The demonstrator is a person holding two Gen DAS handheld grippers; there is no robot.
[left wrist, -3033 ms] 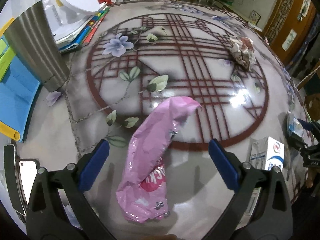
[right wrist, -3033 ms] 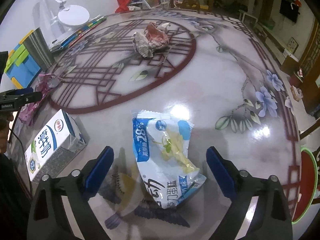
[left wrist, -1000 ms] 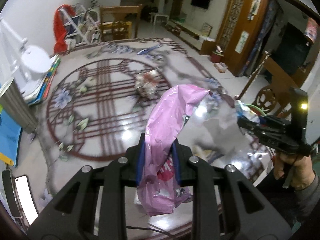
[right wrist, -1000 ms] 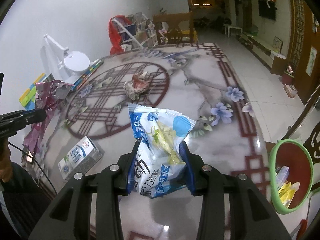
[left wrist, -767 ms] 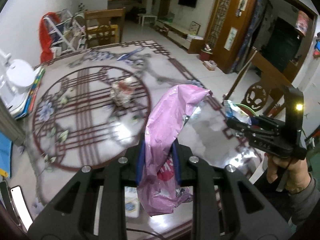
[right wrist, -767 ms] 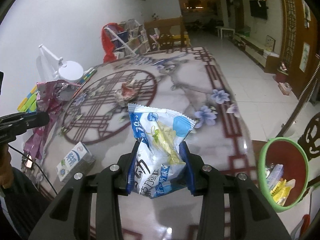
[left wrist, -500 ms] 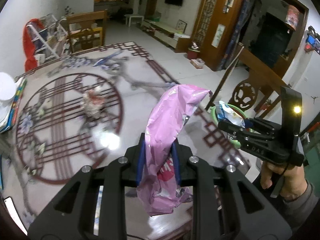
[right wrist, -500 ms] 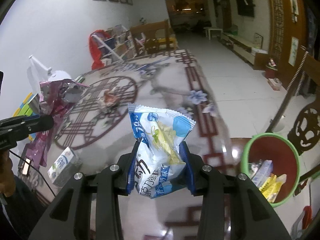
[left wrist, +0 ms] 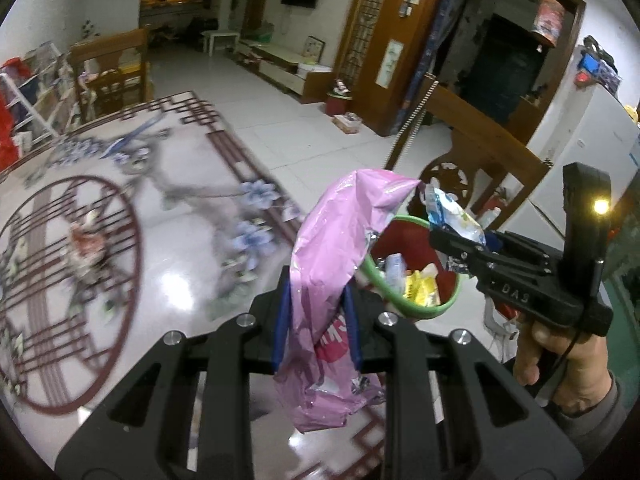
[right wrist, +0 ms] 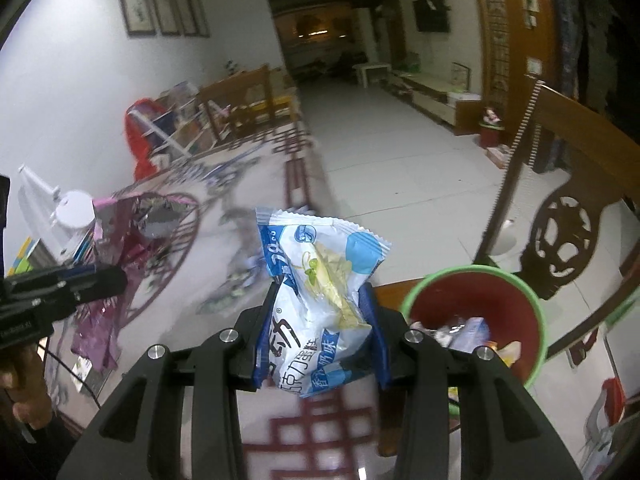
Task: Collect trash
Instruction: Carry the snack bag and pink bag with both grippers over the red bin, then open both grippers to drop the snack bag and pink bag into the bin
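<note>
A: What is each tool doing?

B: The left gripper [left wrist: 316,324] is clamping a pink plastic wrapper [left wrist: 332,280] between its blue pads, the wrapper's top sticking up and its crumpled end hanging below. The right gripper [right wrist: 320,328] is pinching a blue-and-white snack bag [right wrist: 320,276] upright in the same way.

A: And where are they holding them?

B: Both are hanging past the table's near edge, by the green-rimmed red bin [right wrist: 480,308]. In the left view the pink wrapper is overlapping the bin's [left wrist: 416,276] left rim, and the right gripper [left wrist: 460,240] is reaching over the bin's mouth with its bag [left wrist: 452,216].

A: Anything inside the bin?

B: Some packets, yellow and white ones, are lying at the bottom.

A: And on the table?

B: The patterned table [left wrist: 180,248] is carrying a crumpled wad [left wrist: 84,244] inside the red circle design, blurred. A carved wooden chair [right wrist: 568,236] is standing just beyond the bin.
</note>
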